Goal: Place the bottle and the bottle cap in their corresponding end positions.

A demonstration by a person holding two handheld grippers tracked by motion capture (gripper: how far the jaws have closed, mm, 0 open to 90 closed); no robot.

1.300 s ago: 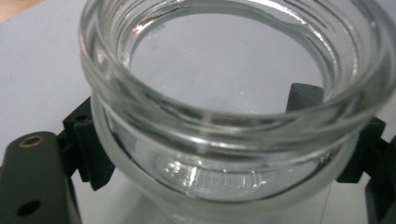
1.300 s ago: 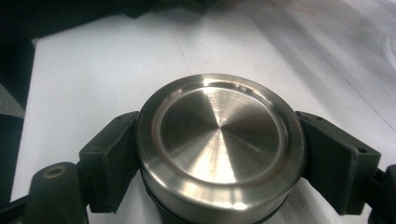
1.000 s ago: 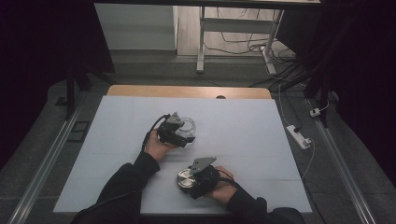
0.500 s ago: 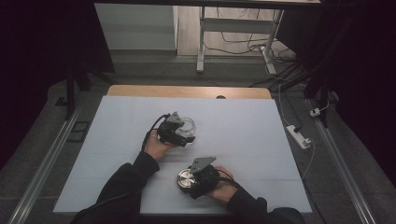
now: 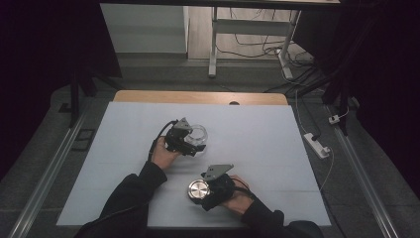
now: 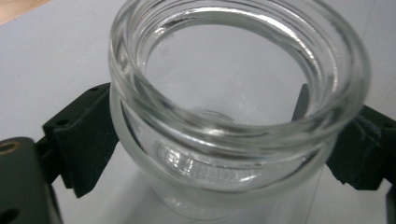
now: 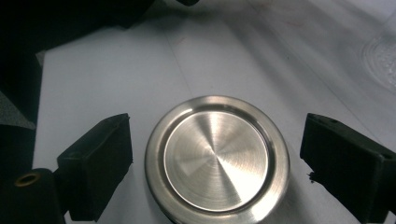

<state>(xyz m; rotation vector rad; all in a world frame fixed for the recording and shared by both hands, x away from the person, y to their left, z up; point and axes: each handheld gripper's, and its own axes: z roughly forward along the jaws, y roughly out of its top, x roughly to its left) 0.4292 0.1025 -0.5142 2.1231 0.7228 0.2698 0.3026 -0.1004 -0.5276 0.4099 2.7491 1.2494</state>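
Jar (image 5: 197, 135) on table (image 5: 277, 144), behind and left of lid (image 5: 197, 189)

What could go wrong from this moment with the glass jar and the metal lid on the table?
1. The glass jar stands between the left gripper pads, whose jaws have just been opening; a sideways nudge might tip it.
2. The metal lid lies flat between the right gripper pads, also just opening and apart from it. Lifting carelessly might drag it across the table.
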